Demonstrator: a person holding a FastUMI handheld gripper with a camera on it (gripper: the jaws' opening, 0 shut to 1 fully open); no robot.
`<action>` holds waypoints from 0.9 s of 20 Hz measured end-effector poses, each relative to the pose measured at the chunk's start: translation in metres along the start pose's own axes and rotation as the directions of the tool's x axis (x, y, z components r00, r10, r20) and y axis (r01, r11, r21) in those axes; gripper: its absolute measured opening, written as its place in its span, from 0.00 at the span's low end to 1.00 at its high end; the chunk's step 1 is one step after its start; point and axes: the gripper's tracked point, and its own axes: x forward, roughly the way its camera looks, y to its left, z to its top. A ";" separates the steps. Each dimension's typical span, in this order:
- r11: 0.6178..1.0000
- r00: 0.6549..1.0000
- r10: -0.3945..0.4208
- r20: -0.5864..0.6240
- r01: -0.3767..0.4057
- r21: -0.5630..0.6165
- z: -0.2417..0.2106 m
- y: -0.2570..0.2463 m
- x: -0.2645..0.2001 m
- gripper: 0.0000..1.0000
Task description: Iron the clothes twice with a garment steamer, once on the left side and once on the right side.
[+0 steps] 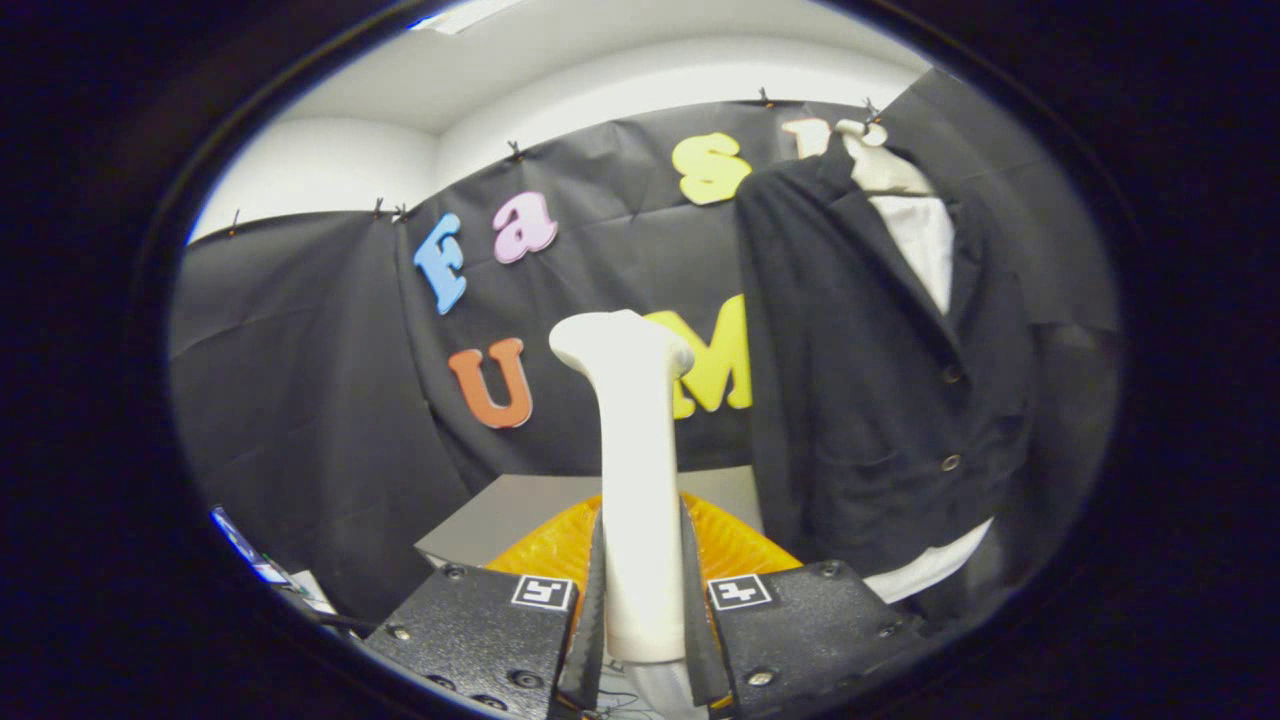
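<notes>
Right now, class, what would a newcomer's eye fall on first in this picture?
First, the white garment steamer, upright between the tongs, both fingers pressing on its handle. Next, the dark jacket over a white shirt, hanging beyond the tongs to the steamer's right. An orange ribbed object lies low behind the steamer.
</notes>
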 end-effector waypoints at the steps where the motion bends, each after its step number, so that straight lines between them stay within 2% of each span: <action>1: 1.000 0.999 -0.025 0.030 0.025 -0.001 0.014 -0.017 -0.010 0.36; 8: 0.986 0.965 -0.164 0.207 0.167 0.002 0.093 -0.102 -0.046 0.36; 14: 0.981 0.952 -0.180 0.247 0.194 -0.033 0.127 -0.142 -0.023 0.36; 18: 0.983 0.959 -0.165 0.230 0.178 -0.036 0.127 -0.160 0.000 0.36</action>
